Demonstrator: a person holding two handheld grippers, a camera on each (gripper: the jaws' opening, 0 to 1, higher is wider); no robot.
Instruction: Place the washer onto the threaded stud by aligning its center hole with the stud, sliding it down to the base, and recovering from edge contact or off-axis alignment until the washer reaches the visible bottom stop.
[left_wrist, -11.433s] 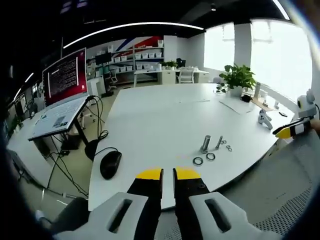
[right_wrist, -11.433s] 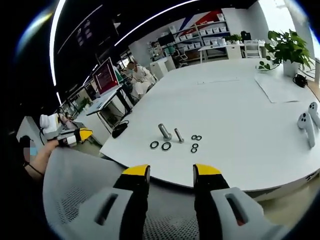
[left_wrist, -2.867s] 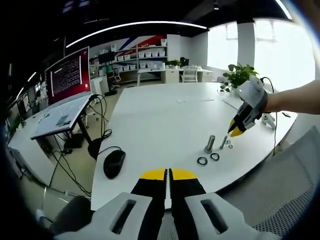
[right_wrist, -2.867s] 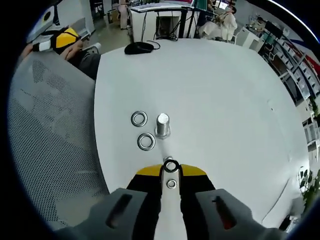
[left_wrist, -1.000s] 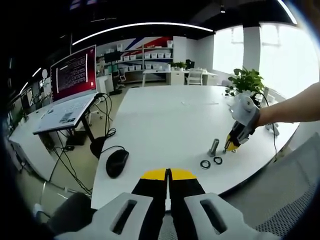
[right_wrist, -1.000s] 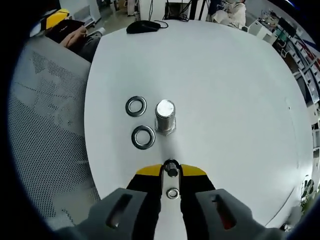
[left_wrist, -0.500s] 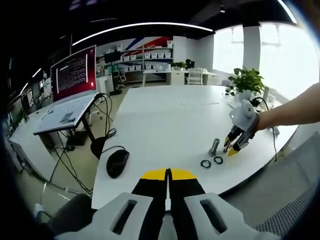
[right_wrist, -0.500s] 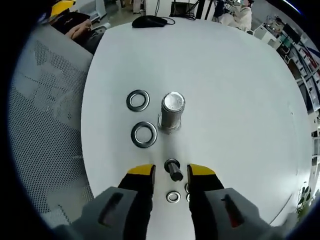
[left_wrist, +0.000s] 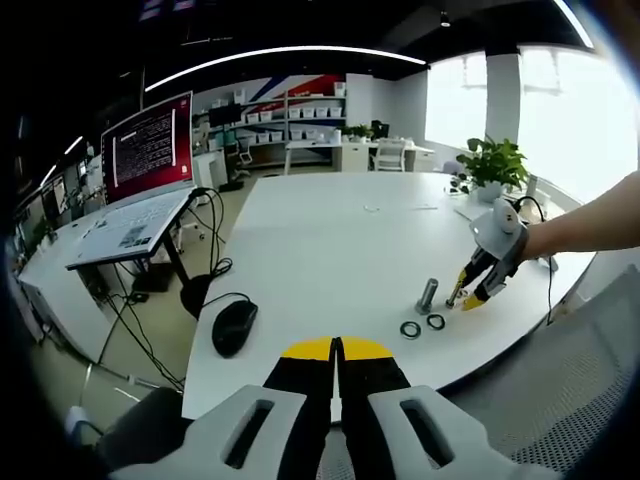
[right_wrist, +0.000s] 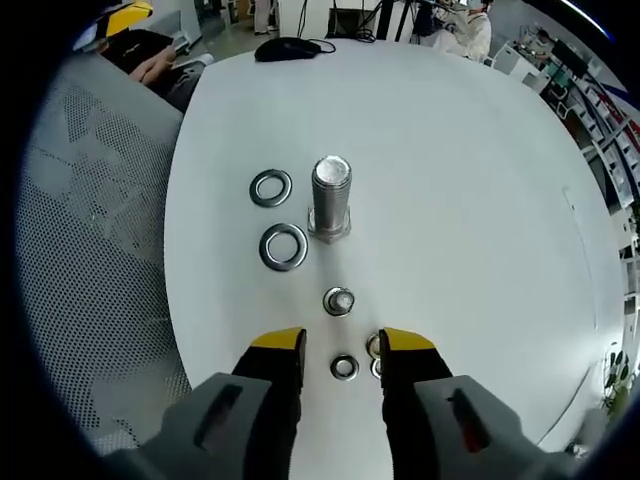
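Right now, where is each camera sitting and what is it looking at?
Left gripper view: rides the shut left gripper near the table's edge, looking across it; a person's arm holds the right gripper.
Right gripper view: rides the open right gripper, looking down at the small stud.
Both show the big bolt, two large washers and the mouse.

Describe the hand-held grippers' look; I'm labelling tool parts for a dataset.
Each hand-held gripper, left and right, has two black fingers capped with yellow tips, mounted on pale grey moulded bodies with slotted cut-outs. In the left gripper view the right one shows a light grey housing, with a thin black cable hanging nearby.
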